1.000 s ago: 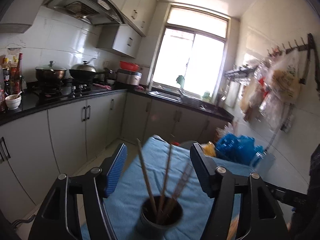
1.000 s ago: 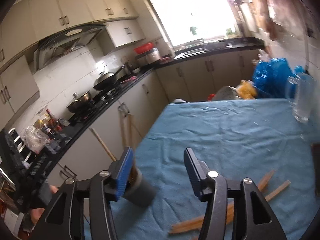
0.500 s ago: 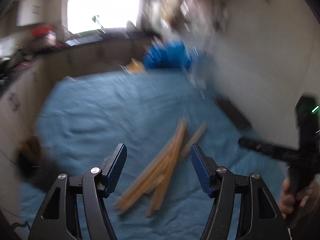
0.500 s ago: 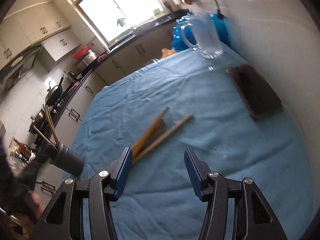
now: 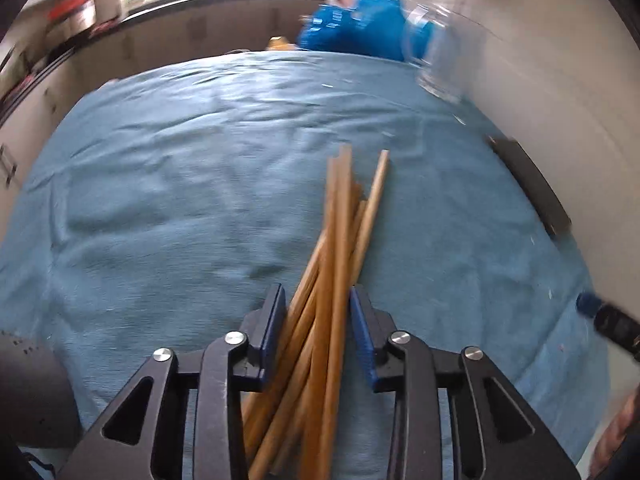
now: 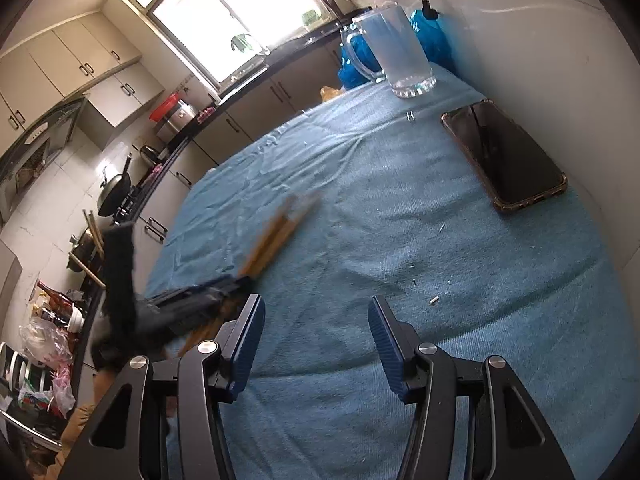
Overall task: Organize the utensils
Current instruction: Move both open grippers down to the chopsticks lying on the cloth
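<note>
Several loose wooden chopsticks (image 5: 340, 220) lie in a fanned bundle on the blue cloth (image 5: 180, 184). My left gripper (image 5: 318, 320) points down over their near ends, its jaws closing, and both blue pads touch the bundle. From the right wrist the chopsticks (image 6: 280, 228) and the left gripper (image 6: 192, 300) are blurred. My right gripper (image 6: 316, 336) stands open low over bare cloth, nothing between its fingers. The dark holder (image 5: 32, 392) sits at the lower left. More chopsticks (image 6: 86, 268) stick up beside the left gripper.
A glass mug (image 6: 396, 52) stands at the table's far right corner, a black phone (image 6: 508, 156) lies along the right wall, and a blue bag (image 5: 352, 24) sits behind the table. Kitchen cabinets (image 6: 240, 120) run past the left edge.
My left gripper swung from above the holder down onto the loose chopsticks, and its jaws narrowed around them. My right gripper turned toward the table's right side, then held still.
</note>
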Demonstrator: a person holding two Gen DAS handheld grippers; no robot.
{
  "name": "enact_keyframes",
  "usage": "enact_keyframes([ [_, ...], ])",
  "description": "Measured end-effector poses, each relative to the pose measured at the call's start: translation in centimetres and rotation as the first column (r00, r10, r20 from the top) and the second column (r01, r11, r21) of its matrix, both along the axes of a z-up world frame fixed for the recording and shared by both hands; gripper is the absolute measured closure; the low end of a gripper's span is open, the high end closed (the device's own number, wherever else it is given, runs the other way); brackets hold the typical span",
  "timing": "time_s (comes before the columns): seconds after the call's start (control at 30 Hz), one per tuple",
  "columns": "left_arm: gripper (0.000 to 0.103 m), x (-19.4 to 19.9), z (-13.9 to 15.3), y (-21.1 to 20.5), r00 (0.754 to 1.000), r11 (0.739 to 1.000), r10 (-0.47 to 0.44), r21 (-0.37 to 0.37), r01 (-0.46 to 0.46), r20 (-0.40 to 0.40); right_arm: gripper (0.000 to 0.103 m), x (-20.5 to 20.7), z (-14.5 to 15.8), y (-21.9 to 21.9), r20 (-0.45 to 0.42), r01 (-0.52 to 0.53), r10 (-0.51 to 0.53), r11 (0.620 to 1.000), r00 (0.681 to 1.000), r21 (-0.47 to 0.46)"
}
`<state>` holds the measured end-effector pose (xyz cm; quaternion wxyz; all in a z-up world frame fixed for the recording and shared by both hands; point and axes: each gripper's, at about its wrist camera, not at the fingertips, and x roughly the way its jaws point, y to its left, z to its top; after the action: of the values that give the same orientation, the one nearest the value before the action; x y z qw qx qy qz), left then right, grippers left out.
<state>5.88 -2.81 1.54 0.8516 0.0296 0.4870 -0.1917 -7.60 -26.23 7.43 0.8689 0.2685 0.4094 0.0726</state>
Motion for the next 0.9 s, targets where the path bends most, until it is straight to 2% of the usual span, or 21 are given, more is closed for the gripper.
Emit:
enact_keyframes([
  [0.07, 0.072, 0.3, 0.1, 1.5, 0.998, 0.998, 0.054, -0.039, -0.055, -0.03, 0.045, 0.7, -0.3, 0.5, -0.012, -0.01, 0.01, 1.0, 1.0, -0.002],
  [0.13, 0.074, 0.5, 0.1, 3.1, 0.992, 0.986, 0.099, -0.125, -0.109, -0.08, 0.045, 1.5, -0.4, 1.4, -0.016, -0.034, 0.034, 0.999, 0.999, -0.005],
  [0.17, 0.077, 0.4, -0.1, 3.7, 0.988, 0.978, 0.117, -0.159, -0.133, -0.104, 0.045, 1.8, -0.4, 1.8, -0.015, -0.044, 0.044, 0.999, 0.999, -0.006],
  [0.23, 0.09, -0.1, -0.6, 4.9, 0.97, 0.95, 0.166, -0.236, -0.205, -0.176, 0.045, 2.3, -0.3, 2.4, -0.012, -0.059, 0.059, 0.998, 0.998, -0.009],
  [0.3, 0.09, -1.2, -1.0, 5.3, 0.959, 0.925, 0.153, -0.308, -0.224, -0.238, 0.045, 2.7, -0.1, 3.0, -0.005, -0.07, 0.07, 0.998, 0.998, -0.009],
  [0.33, 0.09, -2.1, -1.5, 5.1, 0.95, 0.905, 0.116, -0.364, -0.221, -0.29, 0.045, 2.8, -0.1, 3.0, -0.001, -0.069, 0.069, 0.998, 0.998, -0.008],
  [0.4, 0.09, -3.8, -1.8, 4.0, 0.946, 0.898, 0.077, -0.39, -0.204, -0.316, 0.045, 3.0, -0.2, 2.8, 0.0, -0.054, 0.054, 0.999, 0.999, 0.003],
  [0.5, 0.09, -5.7, -1.6, 2.7, 0.946, 0.9, 0.049, -0.397, -0.181, -0.321, 0.045, 3.3, -0.6, 2.4, -0.019, -0.036, 0.036, 0.999, 0.999, -0.005],
  [0.6, 0.09, -6.0, -0.8, 3.3, 0.954, 0.921, 0.128, -0.325, -0.216, -0.27, 0.045, 3.2, -1.2, 2.1, -0.044, -0.025, 0.024, 0.999, 0.999, -0.031],
  [0.7, 0.09, -6.1, 0.1, 4.1, 0.962, 0.931, 0.132, -0.302, -0.203, -0.24, 0.045, 2.9, -1.7, 2.1, -0.064, -0.034, 0.03, 0.998, 0.997, -0.056],
  [0.83, 0.09, -6.8, 1.0, 4.2, 0.98, 0.968, 0.151, -0.181, -0.173, -0.127, 0.045, 3.7, -1.8, 3.2, -0.078, -0.069, 0.062, 0.993, 0.995, -0.091],
  [0.9, 0.09, -6.6, 0.8, 4.4, 0.979, 0.973, 0.163, -0.148, -0.18, -0.12, 0.045, 4.3, -1.9, 3.7, -0.077, -0.076, 0.067, 0.991, 0.995, -0.113],
])
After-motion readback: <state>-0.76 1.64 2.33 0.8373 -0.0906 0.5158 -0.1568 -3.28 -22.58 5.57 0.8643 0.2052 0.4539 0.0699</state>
